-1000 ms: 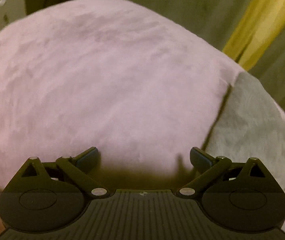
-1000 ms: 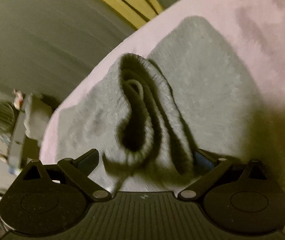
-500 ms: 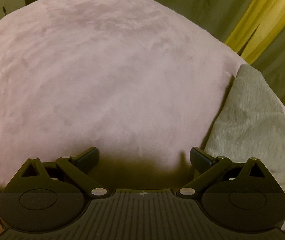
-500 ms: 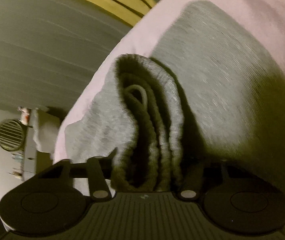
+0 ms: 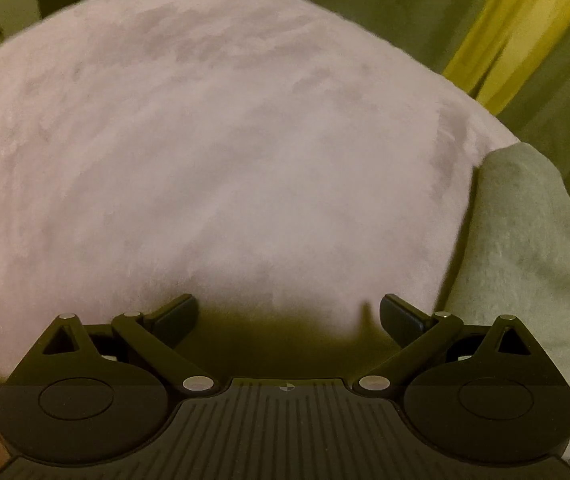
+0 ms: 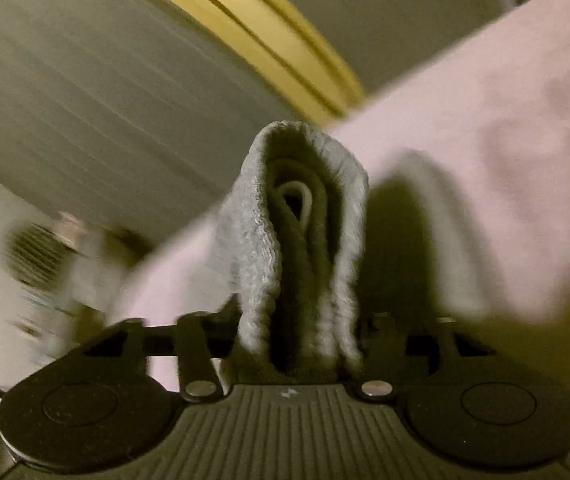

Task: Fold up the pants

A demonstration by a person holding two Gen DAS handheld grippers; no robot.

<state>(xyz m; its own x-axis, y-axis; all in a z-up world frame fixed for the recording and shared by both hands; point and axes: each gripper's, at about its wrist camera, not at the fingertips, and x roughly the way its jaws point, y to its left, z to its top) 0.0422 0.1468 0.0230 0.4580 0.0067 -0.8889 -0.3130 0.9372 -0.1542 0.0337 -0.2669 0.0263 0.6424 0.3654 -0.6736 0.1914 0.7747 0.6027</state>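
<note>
Gripping the bunched waistband [image 6: 305, 248] of the grey pants, right gripper [image 6: 299, 332] lifts it off the pink bed [image 6: 485, 140]; left gripper [image 5: 287, 316], wide and empty, has pants [image 5: 525, 260] to its right.

Pants [image 6: 305, 240]: you've got grey ribbed knit, pale drawstring loop inside.
Blanket [image 5: 205, 160]: pinkish-lilac plush, mottled.
Curtain [image 5: 517, 32]: olive with a yellow stripe.
Grippers: you hold black.

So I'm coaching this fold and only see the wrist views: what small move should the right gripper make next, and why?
Probably carry the bunched waistband across the pink blanket. The right gripper is clamped on it, its jaws having just eased slightly, and the grey pants trail behind. The left gripper hangs open and empty.
</note>
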